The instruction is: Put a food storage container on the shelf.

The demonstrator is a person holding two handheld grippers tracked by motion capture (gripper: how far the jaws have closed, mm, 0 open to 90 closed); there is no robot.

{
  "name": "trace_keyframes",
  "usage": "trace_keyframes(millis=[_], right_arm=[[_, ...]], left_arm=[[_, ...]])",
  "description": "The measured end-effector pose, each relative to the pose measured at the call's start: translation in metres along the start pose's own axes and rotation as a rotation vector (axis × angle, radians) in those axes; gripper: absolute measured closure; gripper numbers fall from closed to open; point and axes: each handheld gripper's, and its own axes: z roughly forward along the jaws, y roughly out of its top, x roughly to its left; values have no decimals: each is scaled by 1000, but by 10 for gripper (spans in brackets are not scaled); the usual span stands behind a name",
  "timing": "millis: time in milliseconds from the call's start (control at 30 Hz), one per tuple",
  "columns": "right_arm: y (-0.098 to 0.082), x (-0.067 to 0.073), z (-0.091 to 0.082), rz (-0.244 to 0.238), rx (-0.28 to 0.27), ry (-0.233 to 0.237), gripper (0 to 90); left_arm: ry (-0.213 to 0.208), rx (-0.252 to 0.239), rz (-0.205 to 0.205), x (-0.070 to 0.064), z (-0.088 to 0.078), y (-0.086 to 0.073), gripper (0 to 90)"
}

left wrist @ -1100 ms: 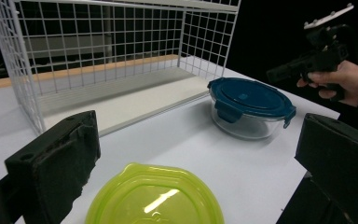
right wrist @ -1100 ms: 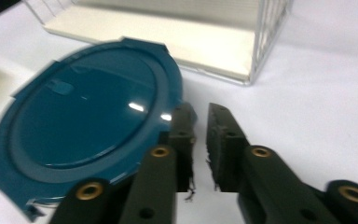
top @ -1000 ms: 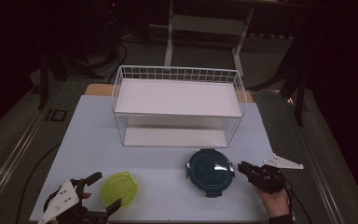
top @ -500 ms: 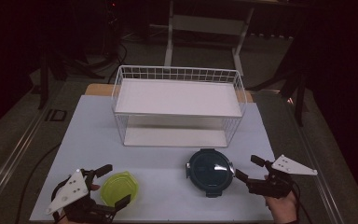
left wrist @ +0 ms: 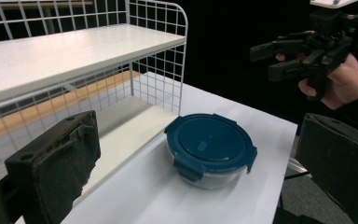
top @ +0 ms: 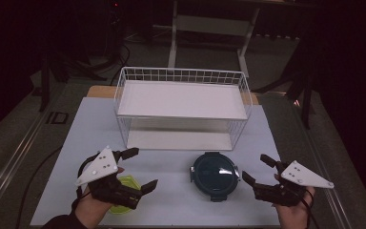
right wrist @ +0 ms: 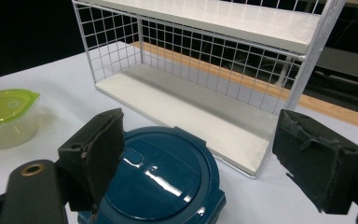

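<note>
- The left gripper (top: 134, 169) is held low over the near left part of the table (top: 76, 129). Its jaws are spread wide and nothing is held in them.
- A small green box (top: 124, 183) with a green lid sits right under this gripper, partly hidden by it. It is not being touched, as far as can be seen.
- The round blue box (top: 215, 174) with its clip-on lid stands on the table between the two grippers, just in front of the white wire shelf (top: 183, 102).
- The right gripper (top: 259, 169) is held just to the right of the blue box. Its jaws are spread wide too, and nothing is gripped.
- In the right gripper view, the blue box (right wrist: 161, 179) lies close below and between the jaws, with the shelf (right wrist: 205, 70) behind it.
- The step in hand is judged to be the reach: both boxes are being lined up for a grab, and nothing has been picked up yet.
- Next, each gripper probably needs to be lowered so that its box sits between the jaws. Then the jaws should be pressed together on the sides, gently, so the lids are not popped off.
</note>
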Motion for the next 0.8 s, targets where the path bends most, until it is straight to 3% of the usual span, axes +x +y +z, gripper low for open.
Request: trace_keyframes(millis=[133,200,333,367,400,467,700,767,800], right_arm=[[-1,-2,2,23,0,-1,171],[-4,-5,4,25,4,-1,184],[-7,-7,6,23,-6,3,182],[-7,-7,6,23,-6,3,182],[-7,-7,6,24,-8,6,182],[-8,-6,5,12,-4,-8,180],[-15,-7,11,43,40,-12,129],[-18,-8,13,57,50,-5,122],[-19,-8,14,58,54,-6,116]], left_arm=[[-18,8,-16,1,13,6,0],[-36,31,-28,0,30,9,0],[-75,84,-87,3,56,8,0],[-75,84,-87,3,56,8,0],[-100,124,-140,7,71,5,0],[-121,156,-194,10,83,1,0],[-117,276,-279,12,117,-16,0],[-117,284,-293,13,121,-19,0],[-119,307,-324,15,128,-23,0]])
